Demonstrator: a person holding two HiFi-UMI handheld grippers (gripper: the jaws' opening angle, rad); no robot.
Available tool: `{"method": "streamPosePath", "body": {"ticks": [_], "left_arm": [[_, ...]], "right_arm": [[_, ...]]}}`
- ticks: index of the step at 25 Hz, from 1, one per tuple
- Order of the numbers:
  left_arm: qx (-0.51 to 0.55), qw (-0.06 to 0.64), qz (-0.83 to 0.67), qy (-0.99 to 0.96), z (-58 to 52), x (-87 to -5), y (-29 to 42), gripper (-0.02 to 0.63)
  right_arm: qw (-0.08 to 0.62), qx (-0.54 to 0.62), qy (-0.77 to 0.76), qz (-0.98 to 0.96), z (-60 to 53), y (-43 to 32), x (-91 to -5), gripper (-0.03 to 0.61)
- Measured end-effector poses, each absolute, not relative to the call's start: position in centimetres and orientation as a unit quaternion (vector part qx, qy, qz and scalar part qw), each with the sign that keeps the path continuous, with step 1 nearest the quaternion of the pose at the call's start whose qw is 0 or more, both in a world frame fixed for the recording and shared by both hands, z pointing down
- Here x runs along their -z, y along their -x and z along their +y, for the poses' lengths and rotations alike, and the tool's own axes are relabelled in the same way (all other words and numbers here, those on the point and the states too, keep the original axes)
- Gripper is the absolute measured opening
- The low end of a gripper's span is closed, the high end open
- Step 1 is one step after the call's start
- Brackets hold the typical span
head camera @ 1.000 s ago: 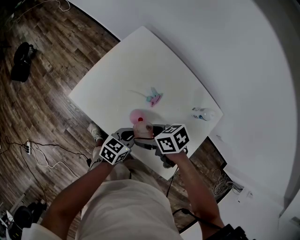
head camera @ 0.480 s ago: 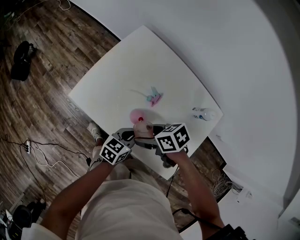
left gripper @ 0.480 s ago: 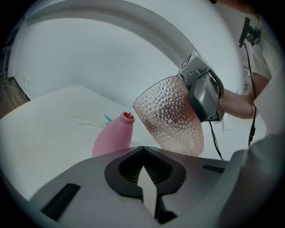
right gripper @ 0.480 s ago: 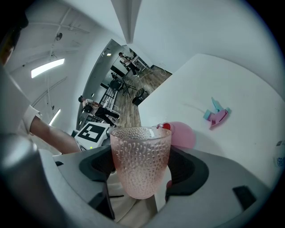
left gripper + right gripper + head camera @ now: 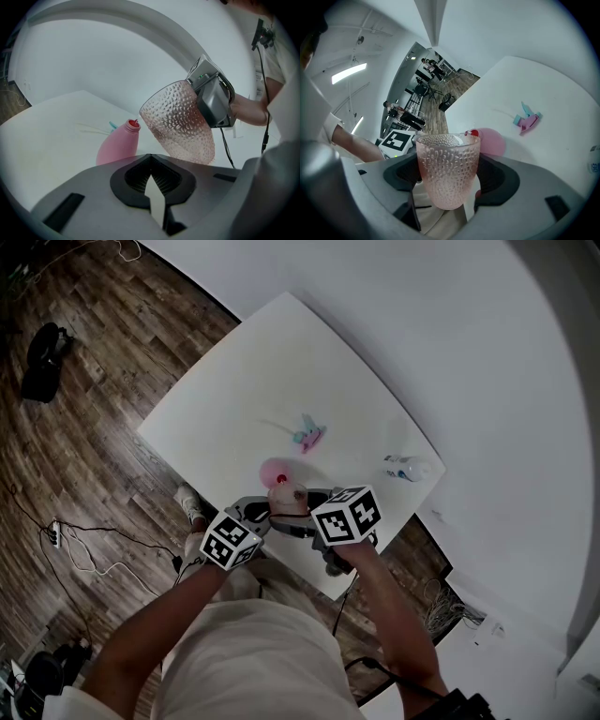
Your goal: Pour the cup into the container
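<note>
My right gripper (image 5: 298, 505) is shut on a pink dimpled glass cup (image 5: 288, 497); its jaws clamp the cup's sides in the right gripper view, cup (image 5: 447, 173). The cup (image 5: 180, 122) is tilted, with its rim just above the red mouth of the pink container (image 5: 117, 145). That container (image 5: 276, 470) stands on the white table (image 5: 234, 381) near the front edge and shows behind the cup as a pink body (image 5: 492, 141). My left gripper (image 5: 151, 164) is shut and empty, low beside the cup, gripper (image 5: 255, 515). Whether anything is in the cup I cannot tell.
A pink and teal object (image 5: 307, 434) lies mid-table with a thin clear strand (image 5: 272, 425) beside it. A small white and blue item (image 5: 406, 467) sits near the table's right corner. Wood floor with cables and a black bag (image 5: 45, 357) surrounds the table.
</note>
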State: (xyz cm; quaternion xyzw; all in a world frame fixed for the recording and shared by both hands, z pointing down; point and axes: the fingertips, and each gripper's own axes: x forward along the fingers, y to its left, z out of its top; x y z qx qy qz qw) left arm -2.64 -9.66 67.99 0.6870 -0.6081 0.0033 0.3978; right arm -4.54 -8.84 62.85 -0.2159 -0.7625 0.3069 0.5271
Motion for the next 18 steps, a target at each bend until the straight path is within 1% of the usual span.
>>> {"method": "streamPosePath", "body": {"ticks": [18], "left_arm": [[0.0,0.396,-0.608,-0.689,-9.74,-67.64,2.47,0.011]], "right_arm": [[0.54,-0.308,0.213,-0.754,-8.82,4.53,-62.65,0.36]]}}
